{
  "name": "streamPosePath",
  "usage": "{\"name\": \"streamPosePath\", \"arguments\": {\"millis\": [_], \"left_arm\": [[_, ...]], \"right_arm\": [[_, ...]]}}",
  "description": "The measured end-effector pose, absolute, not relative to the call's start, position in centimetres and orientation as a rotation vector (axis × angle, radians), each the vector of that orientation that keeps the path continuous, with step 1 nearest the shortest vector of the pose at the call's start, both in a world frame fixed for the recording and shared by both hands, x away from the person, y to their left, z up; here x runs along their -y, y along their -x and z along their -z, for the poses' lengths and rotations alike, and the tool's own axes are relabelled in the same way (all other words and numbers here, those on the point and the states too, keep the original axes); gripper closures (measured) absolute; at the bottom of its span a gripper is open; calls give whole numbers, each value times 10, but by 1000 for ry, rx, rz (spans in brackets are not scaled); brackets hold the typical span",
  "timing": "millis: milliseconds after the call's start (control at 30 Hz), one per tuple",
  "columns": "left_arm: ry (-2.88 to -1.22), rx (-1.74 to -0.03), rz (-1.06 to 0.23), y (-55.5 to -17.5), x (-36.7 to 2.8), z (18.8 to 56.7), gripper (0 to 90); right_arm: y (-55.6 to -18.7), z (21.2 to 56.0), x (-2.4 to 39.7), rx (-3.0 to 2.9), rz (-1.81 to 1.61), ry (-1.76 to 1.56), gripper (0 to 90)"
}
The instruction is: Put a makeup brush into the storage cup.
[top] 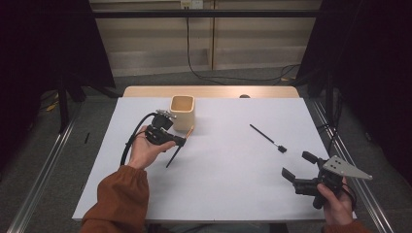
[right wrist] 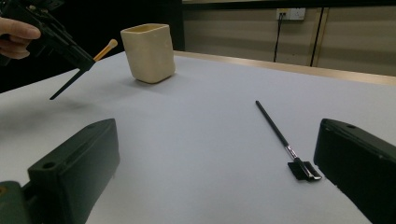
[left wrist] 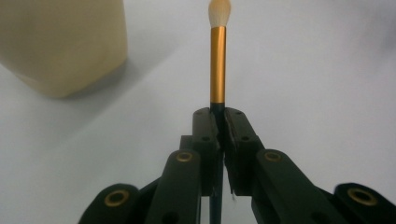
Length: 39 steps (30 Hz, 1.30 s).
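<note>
My left gripper (top: 181, 141) is shut on a makeup brush (top: 178, 149) with a black handle, a gold ferrule (left wrist: 217, 65) and a pale tuft, and holds it off the table beside a cream square cup (top: 182, 111). In the right gripper view that brush (right wrist: 102, 50) hangs tilted, tuft up toward the cup (right wrist: 148, 52). A second thin black brush (top: 267, 138) with a flat dark head lies on the white table right of centre; the right gripper view has it (right wrist: 282, 138) ahead between the jaws. My right gripper (top: 299, 165) stands open near the front right corner, holding nothing.
A white sheet (top: 218, 170) covers the table, with a wooden edge (top: 209, 91) at the far side. A metal rail (top: 43, 170) runs along the left and another along the right. Cables lie on the floor beyond the table.
</note>
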<state>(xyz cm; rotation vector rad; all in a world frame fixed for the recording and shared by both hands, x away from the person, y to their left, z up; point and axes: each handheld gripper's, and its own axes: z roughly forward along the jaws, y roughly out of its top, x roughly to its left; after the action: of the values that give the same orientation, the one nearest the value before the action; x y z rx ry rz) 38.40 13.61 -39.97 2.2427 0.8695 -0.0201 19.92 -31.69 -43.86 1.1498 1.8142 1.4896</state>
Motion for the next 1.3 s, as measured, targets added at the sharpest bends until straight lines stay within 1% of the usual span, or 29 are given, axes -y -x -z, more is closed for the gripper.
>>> {"name": "streamPosePath", "arguments": {"millis": [100,233,333,367,467,533,600,633,767,967,1300], "left_arm": [[-2203,-831,-5,-378,-137,396,840],[-2202,-815,-8,-374,-136,395,839],[-2176,-800,-34,-372,-135,394,839],[-2137,-794,-48,-372,-137,392,839],[-2100,-794,-68,-371,-139,390,839],[-2076,-768,-63,-371,-141,389,839],[-2058,-746,-85,-369,-143,387,839],[-2022,-739,-97,-368,-144,388,839],[-1990,-737,-115,-368,-147,388,839],[-1886,-726,-168,-365,-156,383,839],[-1846,-660,-216,-361,-155,385,838]], "right_arm": [[-199,439,317,-1813,-1490,-1153,0],[-200,439,317,-1813,-1490,-1155,0],[-199,439,317,-1814,-1489,-1151,0],[-199,439,317,-1815,-1488,-1151,0],[-199,439,317,-1813,-1490,-1153,0],[-199,439,317,-1814,-1489,-1153,0],[-199,439,317,-1814,-1491,-1153,0],[-200,439,317,-1814,-1490,-1154,0],[-199,439,317,-1815,-1487,-1150,0],[-199,439,317,-1814,-1490,-1154,0],[-199,438,317,-1814,-1501,-1151,0]]}}
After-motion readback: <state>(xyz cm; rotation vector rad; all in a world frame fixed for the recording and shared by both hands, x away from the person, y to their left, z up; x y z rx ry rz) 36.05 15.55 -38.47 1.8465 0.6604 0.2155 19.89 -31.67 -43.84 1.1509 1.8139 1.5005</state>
